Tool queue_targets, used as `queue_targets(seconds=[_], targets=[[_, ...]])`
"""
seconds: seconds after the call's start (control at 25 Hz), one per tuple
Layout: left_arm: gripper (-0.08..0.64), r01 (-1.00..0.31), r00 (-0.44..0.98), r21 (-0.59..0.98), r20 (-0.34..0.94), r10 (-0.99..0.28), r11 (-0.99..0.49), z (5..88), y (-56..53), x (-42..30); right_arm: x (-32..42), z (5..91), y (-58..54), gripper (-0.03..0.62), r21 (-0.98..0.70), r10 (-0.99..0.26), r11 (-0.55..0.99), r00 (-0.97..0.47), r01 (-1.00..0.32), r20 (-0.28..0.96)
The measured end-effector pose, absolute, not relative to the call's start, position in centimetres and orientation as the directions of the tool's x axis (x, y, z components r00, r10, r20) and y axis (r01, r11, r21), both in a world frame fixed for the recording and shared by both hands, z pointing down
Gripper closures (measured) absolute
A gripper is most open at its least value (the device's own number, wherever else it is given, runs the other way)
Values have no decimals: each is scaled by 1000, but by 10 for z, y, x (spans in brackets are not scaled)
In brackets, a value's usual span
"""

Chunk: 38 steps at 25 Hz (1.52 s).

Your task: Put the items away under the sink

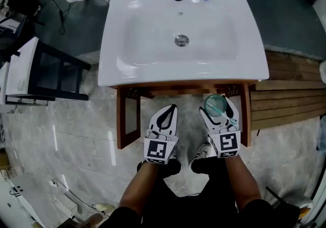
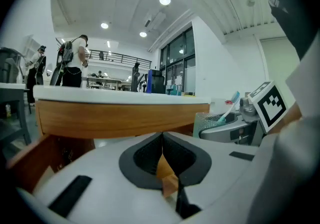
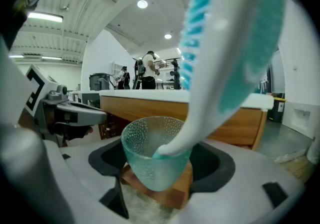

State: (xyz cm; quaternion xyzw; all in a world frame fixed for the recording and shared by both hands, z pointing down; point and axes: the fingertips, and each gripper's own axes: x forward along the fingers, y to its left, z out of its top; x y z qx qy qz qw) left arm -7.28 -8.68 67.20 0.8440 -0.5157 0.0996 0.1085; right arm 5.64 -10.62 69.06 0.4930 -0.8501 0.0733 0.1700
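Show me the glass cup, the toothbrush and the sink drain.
glass cup [image 3: 150,168]: right gripper view, dimpled side wall.
toothbrush [image 3: 220,83]: right gripper view, white neck.
sink drain [image 1: 182,40]: head view, metal centre.

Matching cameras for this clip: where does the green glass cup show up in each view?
Head view: cup right of centre, between the jaws of the right gripper.
Left gripper view: cup at mid-right, below the wood.
Right gripper view: cup at lower centre, clamped in the jaws.
Shared landmark: wooden rail under the sink.
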Motion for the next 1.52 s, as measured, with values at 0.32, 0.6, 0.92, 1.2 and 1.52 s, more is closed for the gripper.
queue_targets(seconds=[0.32, 0.6, 0.92, 1.2, 1.52], targets=[[538, -881, 471, 89, 244, -848, -464, 809, -120, -66, 47, 808, -126, 206, 49, -813, 515, -470, -856, 342], [538, -900, 437, 65, 127, -891, -432, 876, -144, -75, 50, 873, -152, 207, 50, -859, 468, -440, -882, 262], [538, -910, 414, 32, 114, -903, -413, 889, -149, -78, 50, 883, -171, 206, 52, -870, 449, -423, -892, 254], [538, -915, 401, 8, 123, -908, -403, 888, -148, -82, 56, 877, -206, 206, 28, -873, 431, -409, -902, 266], [538, -921, 385, -12, 122, -915, -389, 878, -147, -84, 41, 881, -259, 206, 1, -843, 442, -415, -897, 343]])
